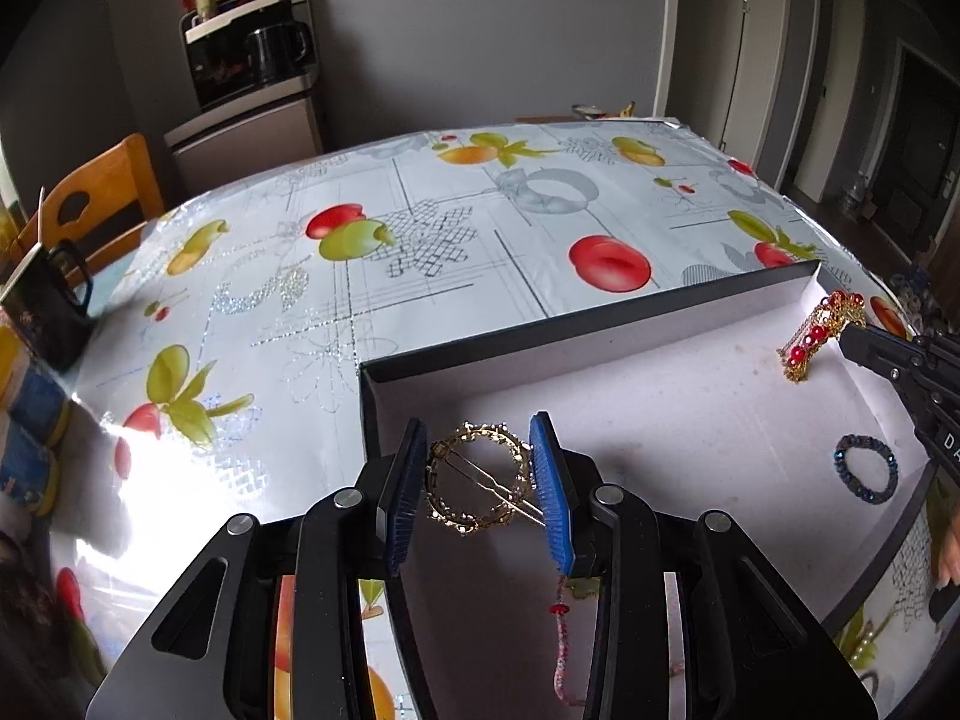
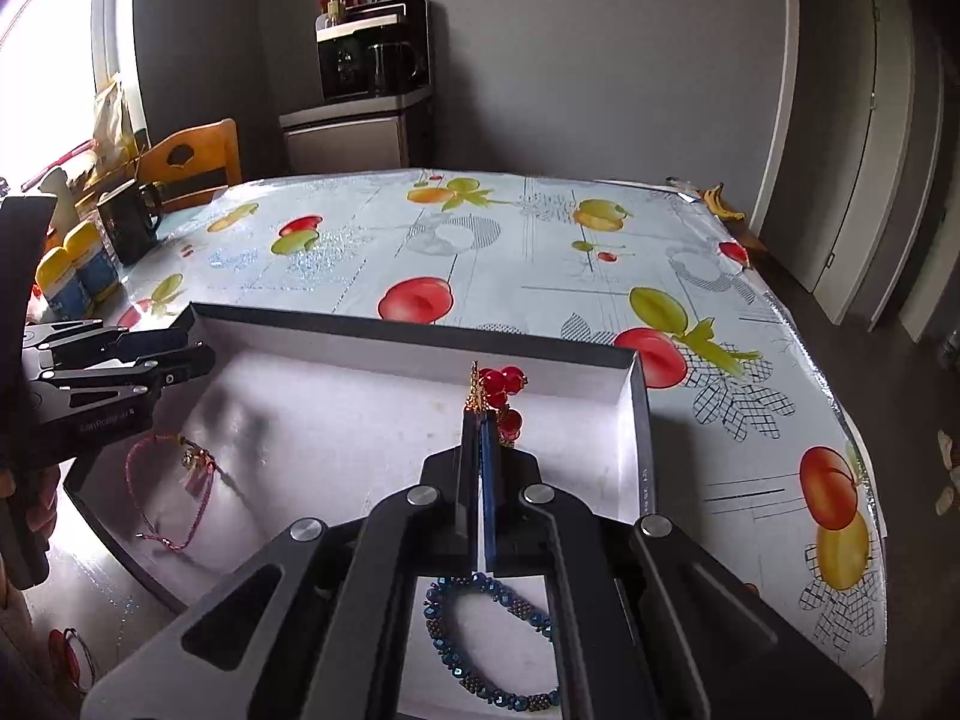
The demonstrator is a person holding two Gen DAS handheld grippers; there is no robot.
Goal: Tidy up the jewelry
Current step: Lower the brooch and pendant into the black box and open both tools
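Above a shallow box, left fingers clamp a gold hoop hair clip; right fingers pinch a red-beaded gold chain.

Both fisheye views sat close above the shallow box, angled down and facing the table's far edge. The left wrist view looked over its near-left corner, the right wrist view over its right half. They shared the box interior, tablecloth and the far wall.
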